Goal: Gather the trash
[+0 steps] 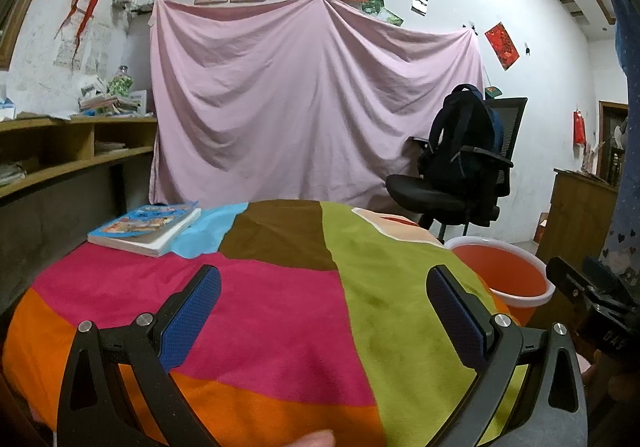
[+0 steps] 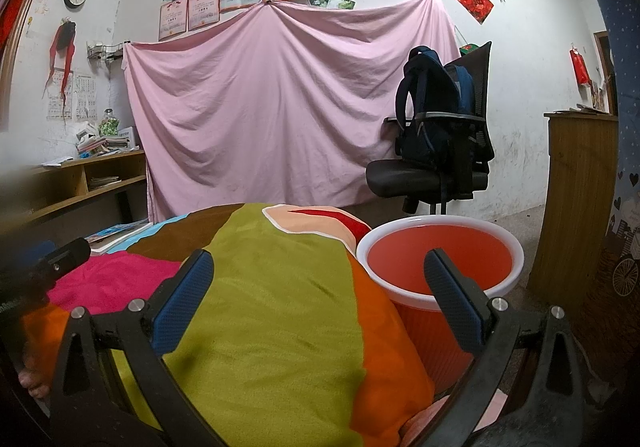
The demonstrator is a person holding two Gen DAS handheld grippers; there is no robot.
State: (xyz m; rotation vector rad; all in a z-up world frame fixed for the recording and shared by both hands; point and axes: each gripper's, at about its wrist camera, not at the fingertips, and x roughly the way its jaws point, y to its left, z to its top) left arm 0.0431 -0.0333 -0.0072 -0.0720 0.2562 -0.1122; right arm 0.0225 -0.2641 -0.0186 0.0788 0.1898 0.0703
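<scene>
An orange bin with a white rim (image 2: 440, 259) stands on the floor at the right edge of the cloth-covered table; it also shows in the left wrist view (image 1: 500, 271). My left gripper (image 1: 324, 287) is open and empty above the multicoloured cloth (image 1: 260, 307). My right gripper (image 2: 320, 271) is open and empty, its right finger over the bin's near rim. No trash shows on the cloth in either view. The bin's bottom is hidden.
A book (image 1: 146, 227) lies at the far left of the table. A black office chair with a dark backpack (image 2: 440, 127) stands behind the bin. A wooden shelf (image 1: 60, 151) is at left, a wooden cabinet (image 2: 576, 199) at right, a pink sheet (image 1: 312, 103) behind.
</scene>
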